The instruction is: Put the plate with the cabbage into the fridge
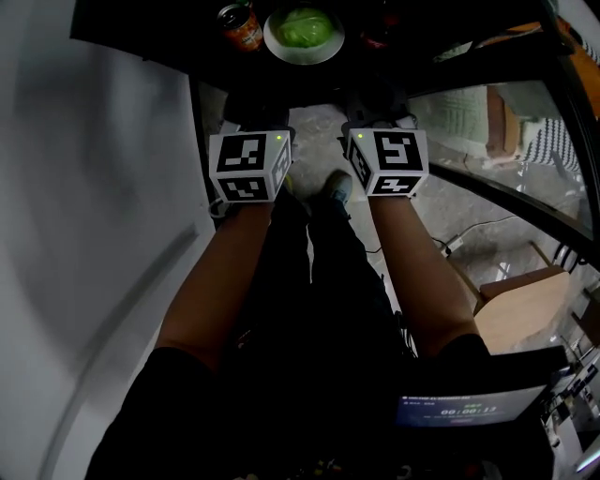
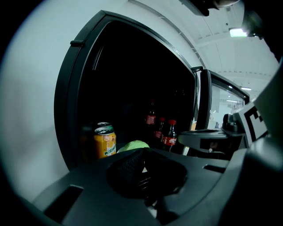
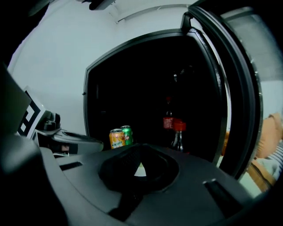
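Observation:
The white plate (image 1: 273,39) with the green cabbage (image 1: 305,26) stands on a dark fridge shelf at the top of the head view. The cabbage (image 2: 132,145) peeks over my left gripper (image 2: 142,164) in the left gripper view. Both grippers are level in front of the open fridge, a little short of the plate. My left gripper (image 1: 255,101) is below the plate's left side and my right gripper (image 1: 375,101) below its right side. Each one's jaws stand shut with nothing between them. The plate is hidden in the right gripper view behind my right gripper (image 3: 139,170).
An orange soda can (image 1: 242,25) stands just left of the plate, with a green can (image 3: 127,133) behind it. Cola bottles (image 2: 169,134) stand deeper on the shelf. The fridge's glass door (image 1: 506,159) hangs open on the right. A white wall (image 1: 94,187) runs along the left.

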Demonstrator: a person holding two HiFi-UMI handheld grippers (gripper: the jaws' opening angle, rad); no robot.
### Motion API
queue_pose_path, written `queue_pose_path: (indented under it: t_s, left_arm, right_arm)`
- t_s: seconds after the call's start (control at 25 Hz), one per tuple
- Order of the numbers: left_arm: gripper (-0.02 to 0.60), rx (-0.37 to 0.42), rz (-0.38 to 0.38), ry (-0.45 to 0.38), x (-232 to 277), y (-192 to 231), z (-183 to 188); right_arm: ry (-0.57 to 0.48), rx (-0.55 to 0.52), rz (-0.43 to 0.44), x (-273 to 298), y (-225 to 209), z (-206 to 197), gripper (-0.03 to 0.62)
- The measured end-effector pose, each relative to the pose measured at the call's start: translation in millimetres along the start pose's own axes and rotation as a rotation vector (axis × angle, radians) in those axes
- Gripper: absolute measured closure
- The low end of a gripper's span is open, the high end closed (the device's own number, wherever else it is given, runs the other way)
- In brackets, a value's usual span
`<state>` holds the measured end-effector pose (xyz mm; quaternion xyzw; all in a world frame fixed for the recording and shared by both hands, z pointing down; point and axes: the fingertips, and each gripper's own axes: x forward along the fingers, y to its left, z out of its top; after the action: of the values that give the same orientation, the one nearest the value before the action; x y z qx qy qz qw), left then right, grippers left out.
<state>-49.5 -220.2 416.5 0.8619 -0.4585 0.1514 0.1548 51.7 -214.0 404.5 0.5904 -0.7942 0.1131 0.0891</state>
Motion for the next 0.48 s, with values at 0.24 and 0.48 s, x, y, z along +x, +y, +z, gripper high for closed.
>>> queue_pose_path:
  t_s: [0.24,0.48]
  left_arm:
    - [0.578,0.021,-0.012,-0.008,-21,-11,19]
    - [0.578,0.028,-0.019,0.003,-46,-23,30]
  right_arm:
    - [-0.013,0.015,0.023,-25,11,29,0.589]
    - [-0.043,0.025,0.047,-51,23,54,0.589]
